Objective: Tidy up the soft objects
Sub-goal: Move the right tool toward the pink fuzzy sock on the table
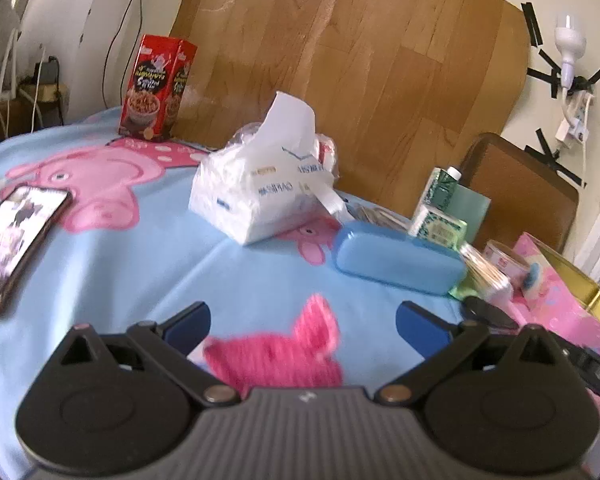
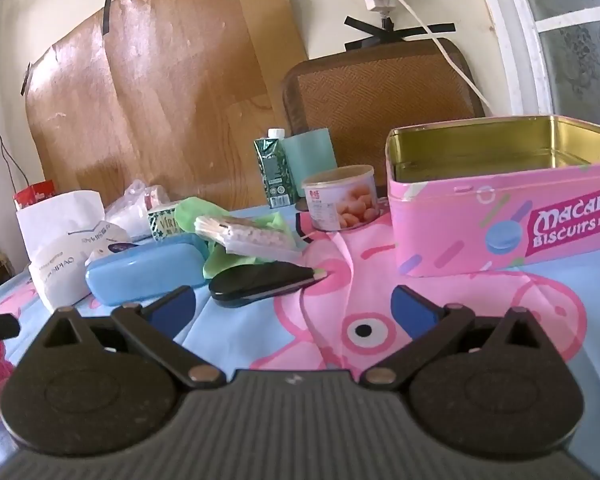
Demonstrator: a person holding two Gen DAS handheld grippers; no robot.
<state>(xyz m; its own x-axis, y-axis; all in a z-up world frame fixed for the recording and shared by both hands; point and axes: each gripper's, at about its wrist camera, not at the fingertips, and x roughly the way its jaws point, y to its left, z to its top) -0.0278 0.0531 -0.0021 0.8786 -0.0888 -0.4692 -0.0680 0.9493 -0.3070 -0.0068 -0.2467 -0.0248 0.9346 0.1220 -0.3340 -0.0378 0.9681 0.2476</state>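
Left tongs [image 1: 303,320] spread wide, empty; right tongs [image 2: 294,306] likewise.

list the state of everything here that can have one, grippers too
left gripper: open, over the pink knit, not gripping
right gripper: open, holding nothing
biscuit tin: lid off, looks empty
glasses case: closed
tissue pack: open, one tissue sticking up
phone: screen on, lying flat
carton: capped, upright
cereal box: upright
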